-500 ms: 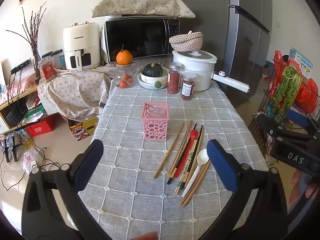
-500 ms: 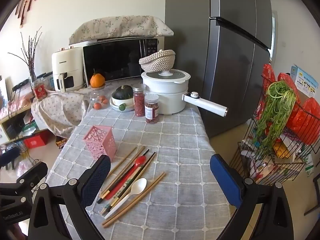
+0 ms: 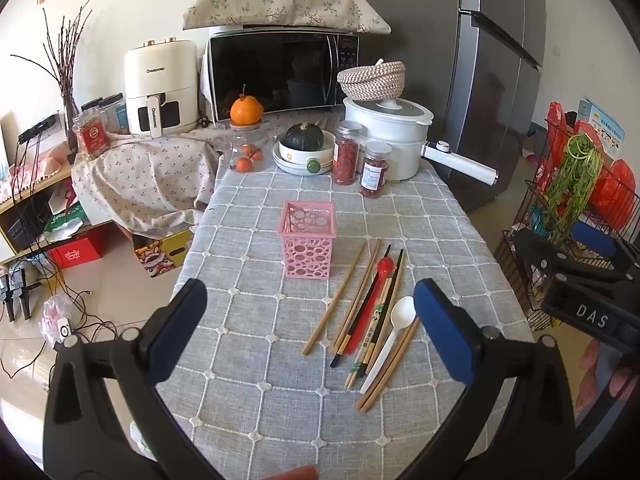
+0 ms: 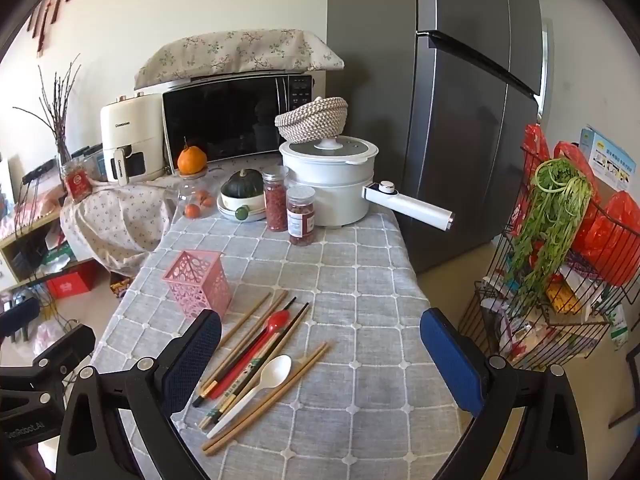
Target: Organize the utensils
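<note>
my left claw (image 3: 310, 330) and right claw (image 4: 320, 354) both hang spread wide and hold nothing above the checked tablecloth (image 3: 248, 392), where chopsticks (image 3: 334, 308), a red spoon (image 3: 385, 268) and a white spoon (image 3: 394, 328) lie loose just beside the upright pink holder (image 3: 309, 246).

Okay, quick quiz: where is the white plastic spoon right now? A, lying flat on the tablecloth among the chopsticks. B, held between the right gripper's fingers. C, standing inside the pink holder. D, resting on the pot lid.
A: the white plastic spoon lies flat on the grey checked tablecloth beside the wooden chopsticks, while the pink perforated plastic holder looks empty and the right gripper is open, holding nothing.
</note>
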